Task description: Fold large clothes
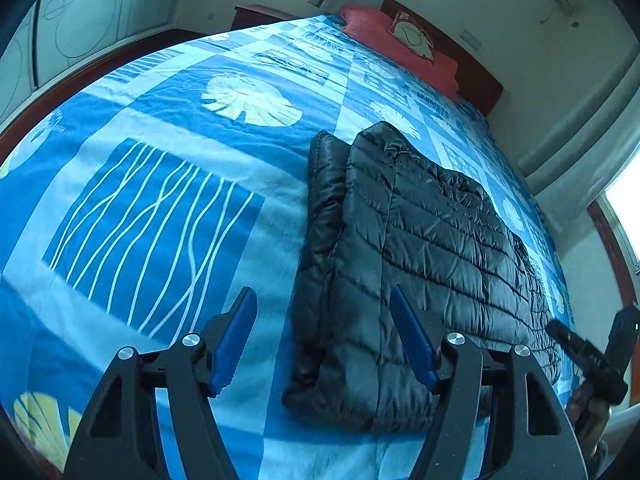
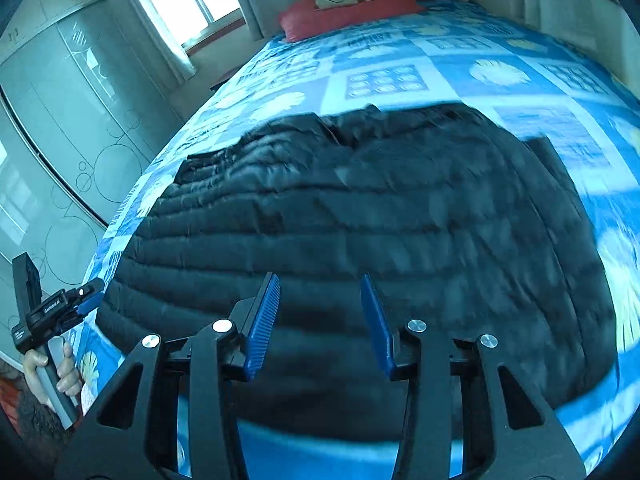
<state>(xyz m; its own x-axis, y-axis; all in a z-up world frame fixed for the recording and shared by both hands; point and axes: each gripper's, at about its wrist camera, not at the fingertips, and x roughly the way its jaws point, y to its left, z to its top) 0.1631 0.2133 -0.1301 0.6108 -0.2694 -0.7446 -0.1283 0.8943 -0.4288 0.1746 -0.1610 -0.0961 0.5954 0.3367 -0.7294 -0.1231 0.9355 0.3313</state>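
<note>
A black quilted puffer jacket (image 1: 420,248) lies folded on the blue patterned bedspread (image 1: 160,184), one side turned over onto the body. My left gripper (image 1: 324,304) is open and empty, above the jacket's near left edge. My right gripper (image 2: 320,292) is open and empty, hovering above the jacket's lower part (image 2: 360,216); this view is blurred. The right gripper also shows at the right edge of the left wrist view (image 1: 560,330). The left gripper shows at the left of the right wrist view (image 2: 86,296), held in a hand.
A red pillow (image 1: 400,40) lies at the wooden headboard (image 1: 476,72). A frosted wardrobe (image 2: 60,140) stands beside the bed. A window with curtains (image 2: 180,0) is behind. The bed's near edge runs under both grippers.
</note>
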